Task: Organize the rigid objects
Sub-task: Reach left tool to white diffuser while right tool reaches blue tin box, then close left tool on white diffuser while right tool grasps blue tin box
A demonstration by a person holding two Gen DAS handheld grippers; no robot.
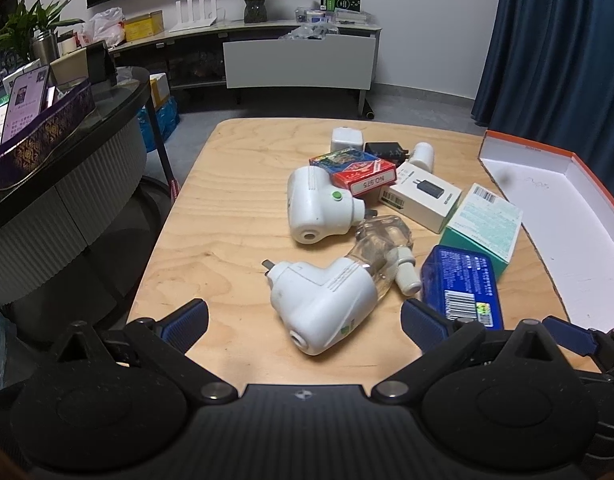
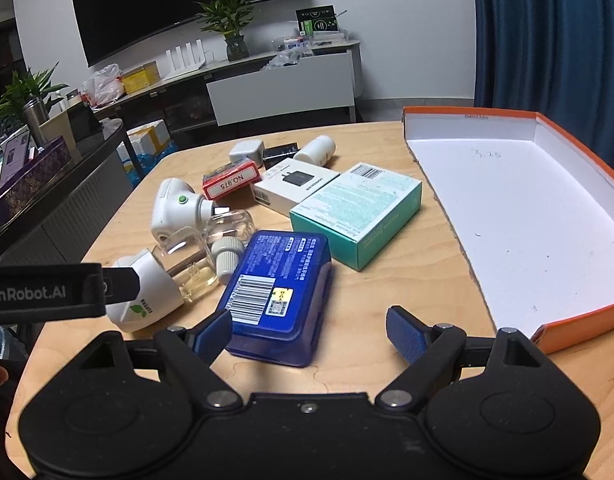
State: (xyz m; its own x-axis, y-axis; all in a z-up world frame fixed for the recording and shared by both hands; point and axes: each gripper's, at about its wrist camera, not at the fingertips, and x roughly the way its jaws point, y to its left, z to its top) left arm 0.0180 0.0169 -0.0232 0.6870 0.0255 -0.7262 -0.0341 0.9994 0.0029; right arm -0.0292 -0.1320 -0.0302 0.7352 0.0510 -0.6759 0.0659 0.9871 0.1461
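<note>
Some things are hard to see. The near white plug-in heater [image 2: 141, 296] is partly hidden in the right wrist view by the black body of the left gripper [image 1: 305, 316], which cuts across it. The blue case [image 1: 463, 286] has its near end hidden behind a finger in the left wrist view. The small black charger [image 1: 385, 151] at the far end of the pile is mostly covered by other things. The writing on the boxes is too small to read, except "NO.975" on the red card box [image 1: 365, 176].

All the things lie in a pile on the wooden table [image 1: 211, 224], toward its right side. There are two white plug-in heaters; the far one [image 1: 319, 208] has a green button. A clear bottle [image 1: 381, 250] with a ribbed white cap lies between them, touching the near one. A white charger box [image 1: 421, 196] and a green box [image 1: 485, 226] lie just beside each other. A white cube plug [image 1: 347, 140] and a small white tube [image 1: 422, 156] sit near the far edge.

An orange tray [image 2: 579, 320] with a white inside sits at the right edge of the table.

The left gripper has its fingers wide apart and holds nothing. The near heater lies between them, not touched. The right gripper [image 2: 309, 330] is wide apart too. Its left finger [image 2: 213, 334] is right at the near corner of the blue case; I cannot tell if it touches.
</note>
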